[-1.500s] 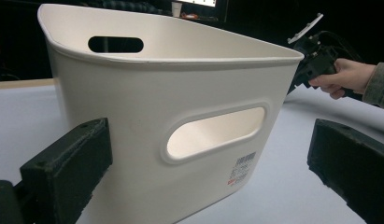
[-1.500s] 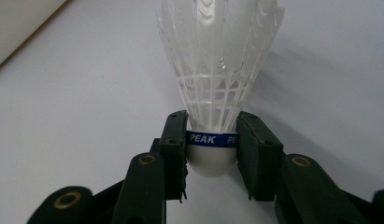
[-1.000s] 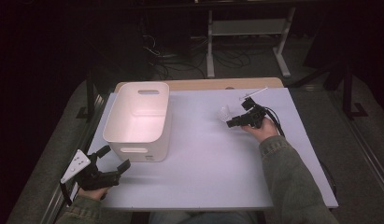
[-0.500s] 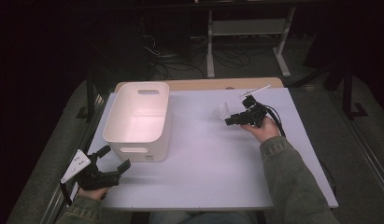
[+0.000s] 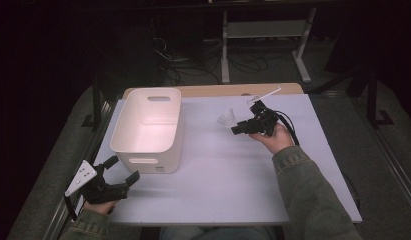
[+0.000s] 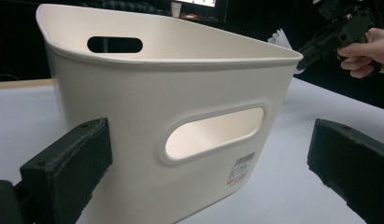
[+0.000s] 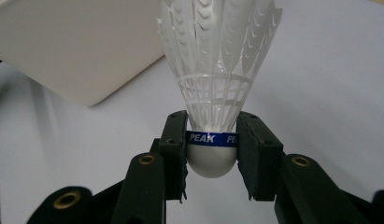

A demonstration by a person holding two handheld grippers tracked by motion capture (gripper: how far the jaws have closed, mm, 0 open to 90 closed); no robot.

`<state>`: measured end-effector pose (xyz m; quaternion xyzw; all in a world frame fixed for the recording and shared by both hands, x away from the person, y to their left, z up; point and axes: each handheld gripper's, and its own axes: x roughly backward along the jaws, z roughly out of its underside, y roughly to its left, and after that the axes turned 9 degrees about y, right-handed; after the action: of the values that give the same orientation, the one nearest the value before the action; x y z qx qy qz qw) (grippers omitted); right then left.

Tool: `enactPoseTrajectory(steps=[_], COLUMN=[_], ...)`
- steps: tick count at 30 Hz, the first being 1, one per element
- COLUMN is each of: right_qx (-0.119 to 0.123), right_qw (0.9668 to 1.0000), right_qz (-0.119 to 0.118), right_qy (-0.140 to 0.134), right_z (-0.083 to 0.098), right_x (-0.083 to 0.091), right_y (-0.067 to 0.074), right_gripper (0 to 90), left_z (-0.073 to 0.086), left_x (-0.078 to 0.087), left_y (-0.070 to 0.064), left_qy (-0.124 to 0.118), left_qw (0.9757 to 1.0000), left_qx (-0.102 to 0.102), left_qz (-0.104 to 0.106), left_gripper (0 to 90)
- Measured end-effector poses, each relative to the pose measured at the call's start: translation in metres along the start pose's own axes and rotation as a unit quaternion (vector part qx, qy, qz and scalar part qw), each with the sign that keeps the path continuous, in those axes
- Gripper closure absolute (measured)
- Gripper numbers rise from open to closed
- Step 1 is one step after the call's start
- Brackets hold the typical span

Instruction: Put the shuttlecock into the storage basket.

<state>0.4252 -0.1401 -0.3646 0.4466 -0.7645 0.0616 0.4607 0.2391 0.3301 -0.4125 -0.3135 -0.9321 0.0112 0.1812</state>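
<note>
A white plastic shuttlecock with a blue band at its cork is clamped between the jaws of my right gripper, skirt pointing away from the camera. From above, the right gripper holds the shuttlecock just over the white table, right of a white bin. My left gripper stands open at the front left, with nothing between its jaws, facing the bin's near wall and its handle slot. The right gripper and shuttlecock peek over the bin's rim.
A thin white stick lies at the table's far edge, behind the right hand. A wooden board runs along the back. Dark floor with cables and a metal stand lies beyond.
The right gripper has shifted slightly toward the near side with the shuttlecock. The left gripper has stayed where it was.
</note>
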Motion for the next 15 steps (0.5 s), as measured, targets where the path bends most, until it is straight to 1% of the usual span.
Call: enactPoseTrajectory(steps=[2, 4, 5, 9, 12, 15], right_qx=[0.000, 0.003, 0.009, 0.019, 0.026, 0.031], right_qw=[1.0000, 1.0000, 0.9999, 0.9997, 0.9993, 0.9991], right_qz=[-0.006, -0.008, -0.009, -0.013, -0.024, -0.028], right_qy=[-0.003, -0.004, -0.004, -0.007, -0.012, -0.012], right_z=[-0.002, -0.004, -0.005, -0.009, -0.013, -0.015], right_x=[0.000, 0.000, 0.000, 0.002, 0.004, 0.005], right_y=[0.004, 0.008, 0.010, 0.019, 0.026, 0.030], right_gripper=[63.4, 63.4, 63.4, 63.3, 63.4, 63.3], left_z=[0.000, 0.000, 0.000, 0.000, 0.000, 0.000], left_x=[0.000, 0.000, 0.000, 0.000, 0.000, 0.000], left_y=[0.000, 0.000, 0.000, 0.000, 0.000, 0.000], left_qy=[0.000, -0.001, 0.000, 0.000, -0.002, -0.001], left_qw=[1.0000, 1.0000, 1.0000, 1.0000, 1.0000, 1.0000], left_qx=[-0.001, 0.001, 0.001, 0.000, 0.001, 0.001], left_qz=[0.000, 0.000, 0.000, 0.000, 0.000, 0.000], left_gripper=[0.0, 0.0, 0.0, 0.0, 0.0, 0.0])
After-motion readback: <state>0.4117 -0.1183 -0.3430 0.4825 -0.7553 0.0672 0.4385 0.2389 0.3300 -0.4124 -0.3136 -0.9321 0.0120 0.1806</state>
